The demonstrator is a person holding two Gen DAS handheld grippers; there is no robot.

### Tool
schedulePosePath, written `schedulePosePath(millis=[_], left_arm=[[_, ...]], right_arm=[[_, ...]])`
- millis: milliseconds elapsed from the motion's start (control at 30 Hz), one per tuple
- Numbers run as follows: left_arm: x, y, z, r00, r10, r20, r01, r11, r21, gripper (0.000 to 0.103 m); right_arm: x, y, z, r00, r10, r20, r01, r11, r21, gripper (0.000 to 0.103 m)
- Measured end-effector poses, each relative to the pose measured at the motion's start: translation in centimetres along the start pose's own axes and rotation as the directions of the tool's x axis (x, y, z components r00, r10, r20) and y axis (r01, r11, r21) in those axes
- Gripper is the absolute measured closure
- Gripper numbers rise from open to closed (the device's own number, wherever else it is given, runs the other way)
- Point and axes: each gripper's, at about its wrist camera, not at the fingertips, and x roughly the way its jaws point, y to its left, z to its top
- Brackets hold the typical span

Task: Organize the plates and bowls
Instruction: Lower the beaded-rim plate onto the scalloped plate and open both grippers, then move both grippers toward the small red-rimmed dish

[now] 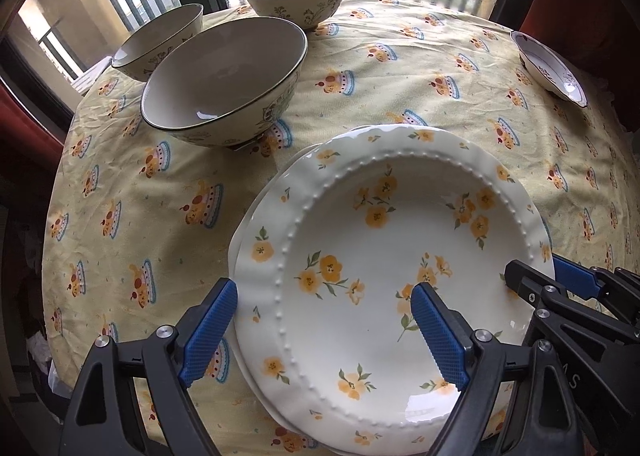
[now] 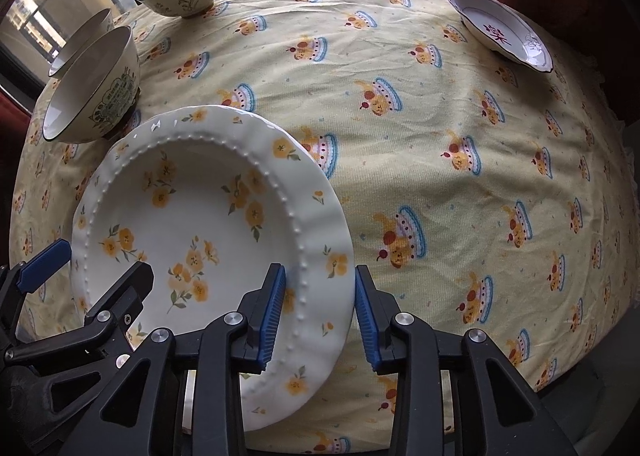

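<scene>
Two grippers straddle the rim of a flowered plate on the counter.

The left gripper (image 1: 324,332) and right gripper (image 2: 320,312) each stand released, fingers apart astride opposite rims of the yellow-flowered plate (image 1: 384,256), which lies on another plate. Three bowls (image 1: 224,79) stand beyond on the yellow cloth (image 2: 440,135); a small dish (image 2: 500,29) sits well apart.
</scene>
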Motion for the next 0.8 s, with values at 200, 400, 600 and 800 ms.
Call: schedulePosePath(millis=[200, 400, 600, 800], left_arm=[[0.5, 0.7, -0.4, 1.000, -0.003, -0.010, 0.003, 1.000, -0.011, 0.011], [-0.2, 1.7, -0.4, 0.999, -0.048, -0.015, 0.047, 0.998, -0.031, 0.010], [-1.9, 2.1, 0.4, 0.997, -0.064, 0.036, 0.065, 0.997, -0.031, 0.010], [-3.4, 2.1, 1.4, 0.996, -0.053, 0.076, 0.056, 0.998, -0.041, 0.010]], right_arm=[[0.1, 0.7, 0.1, 0.999, -0.033, -0.005, 0.033, 0.999, 0.000, 0.060], [-0.7, 0.6, 0.3, 0.999, -0.045, -0.005, 0.046, 0.997, 0.065, 0.060], [-3.8, 0.6, -0.2, 0.995, 0.005, 0.100, -0.014, 0.996, 0.083, 0.053], [-6.1, 0.0, 0.1, 0.987, 0.025, 0.157, -0.045, 0.991, 0.123, 0.038]])
